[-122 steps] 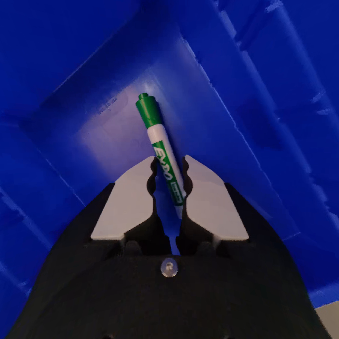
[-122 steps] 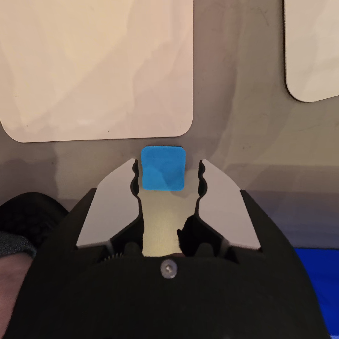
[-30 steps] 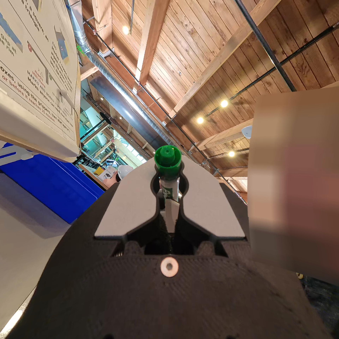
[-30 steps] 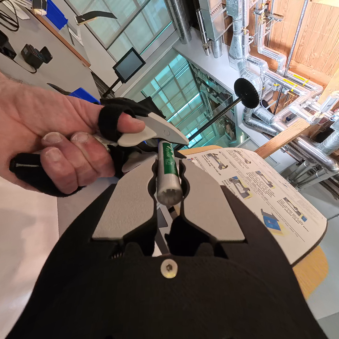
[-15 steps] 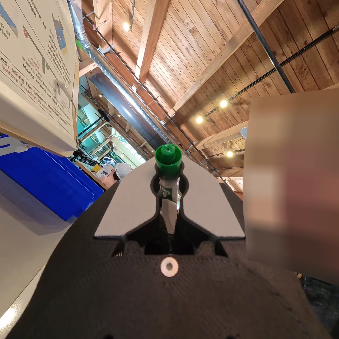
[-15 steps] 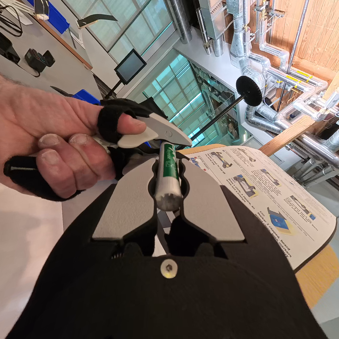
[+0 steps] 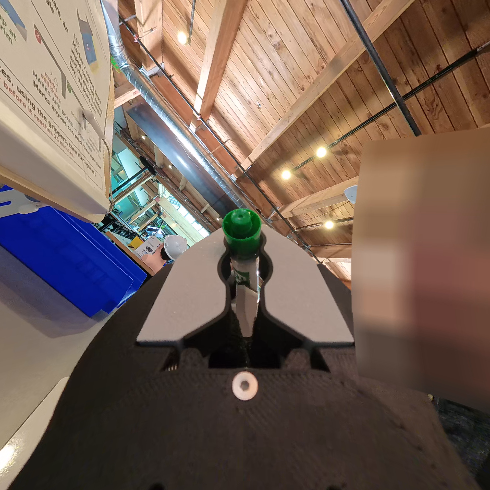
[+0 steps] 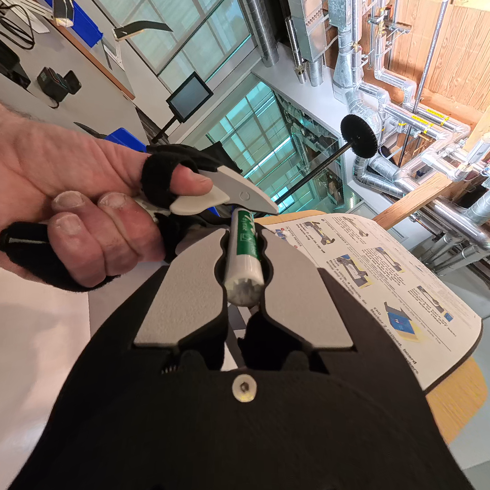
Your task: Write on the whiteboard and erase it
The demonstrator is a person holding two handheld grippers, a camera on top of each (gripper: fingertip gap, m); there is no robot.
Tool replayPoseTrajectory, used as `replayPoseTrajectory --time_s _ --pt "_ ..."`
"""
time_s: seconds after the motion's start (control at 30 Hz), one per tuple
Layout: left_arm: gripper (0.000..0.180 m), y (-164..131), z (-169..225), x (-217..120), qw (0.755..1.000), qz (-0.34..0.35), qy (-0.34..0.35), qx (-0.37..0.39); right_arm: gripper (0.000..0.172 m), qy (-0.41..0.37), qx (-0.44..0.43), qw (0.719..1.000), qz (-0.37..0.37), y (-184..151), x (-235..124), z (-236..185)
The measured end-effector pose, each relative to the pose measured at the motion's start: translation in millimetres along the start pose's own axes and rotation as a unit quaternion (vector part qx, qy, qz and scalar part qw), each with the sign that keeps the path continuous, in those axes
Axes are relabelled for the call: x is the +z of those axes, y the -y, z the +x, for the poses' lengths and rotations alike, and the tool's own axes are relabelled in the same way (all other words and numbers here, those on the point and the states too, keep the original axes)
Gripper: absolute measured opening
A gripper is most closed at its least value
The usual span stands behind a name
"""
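Marker out of blue bin since seconds ago, now raised off counter. Left claw clamps green cap end; right claw grips white barrel. Uncapping pull likely next; whiteboard not in view.

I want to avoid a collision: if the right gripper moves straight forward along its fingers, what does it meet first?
Probably the left gripper: its grey finger lies just ahead, clamping the same white-and-green marker pen the right gripper holds. Depth is uncertain; they seem almost touching.
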State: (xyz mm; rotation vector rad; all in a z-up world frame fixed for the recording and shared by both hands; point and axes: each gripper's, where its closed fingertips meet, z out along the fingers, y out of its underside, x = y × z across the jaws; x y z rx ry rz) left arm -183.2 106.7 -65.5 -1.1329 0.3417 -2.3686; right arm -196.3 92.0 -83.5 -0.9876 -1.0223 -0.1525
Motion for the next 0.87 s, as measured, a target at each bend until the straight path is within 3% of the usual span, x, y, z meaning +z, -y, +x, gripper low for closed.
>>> replayPoseTrajectory --time_s 0.7,0.87 --pt "0.017 -0.4 6.1 1.5 1.0 -0.013 -0.019 0.008 0.02 0.007 0.012 1.0 0.005 1.9 -3.2 -0.1" --pt "0.028 17.4 4.2 -4.9 0.995 -0.046 -0.001 0.087 0.021 0.042 0.085 0.995 0.015 1.9 -8.8 12.0"
